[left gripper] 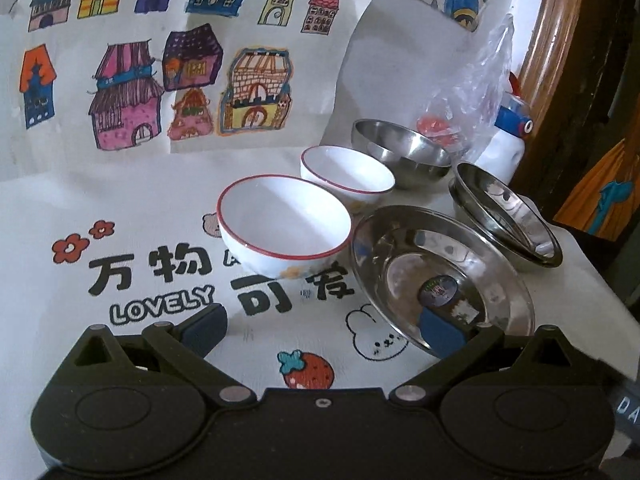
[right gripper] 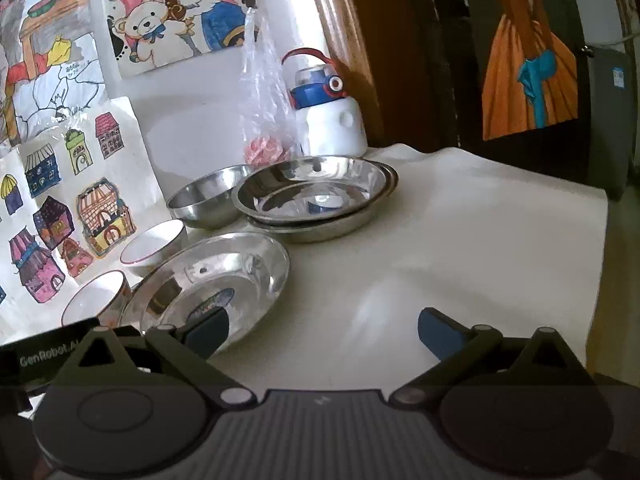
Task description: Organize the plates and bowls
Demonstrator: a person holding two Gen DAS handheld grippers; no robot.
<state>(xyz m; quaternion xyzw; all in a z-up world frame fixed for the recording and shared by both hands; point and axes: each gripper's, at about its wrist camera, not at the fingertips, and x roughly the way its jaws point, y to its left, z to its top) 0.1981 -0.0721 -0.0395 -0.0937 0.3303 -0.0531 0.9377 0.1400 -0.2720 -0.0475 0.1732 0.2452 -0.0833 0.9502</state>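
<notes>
Two white bowls with red rims stand on the table, the near one (left gripper: 284, 226) (right gripper: 96, 300) and the far one (left gripper: 346, 174) (right gripper: 154, 246). A steel bowl (left gripper: 402, 148) (right gripper: 206, 200) sits behind them. A single steel plate (left gripper: 444, 276) (right gripper: 212, 276) lies nearest. A stack of steel plates (left gripper: 508, 216) (right gripper: 320, 200) lies beyond it. My left gripper (left gripper: 324, 328) is open and empty, its right finger over the single plate's near rim. My right gripper (right gripper: 324, 332) is open and empty over bare tablecloth, its left finger at that plate's edge.
A white and blue water bottle (left gripper: 506, 140) (right gripper: 330, 120) and a clear plastic bag (left gripper: 476, 84) (right gripper: 266, 100) stand at the back by the wall. Children's drawings (left gripper: 160, 80) cover the wall. The table's right edge (right gripper: 600, 240) drops off beside a dark wooden door frame (right gripper: 360, 60).
</notes>
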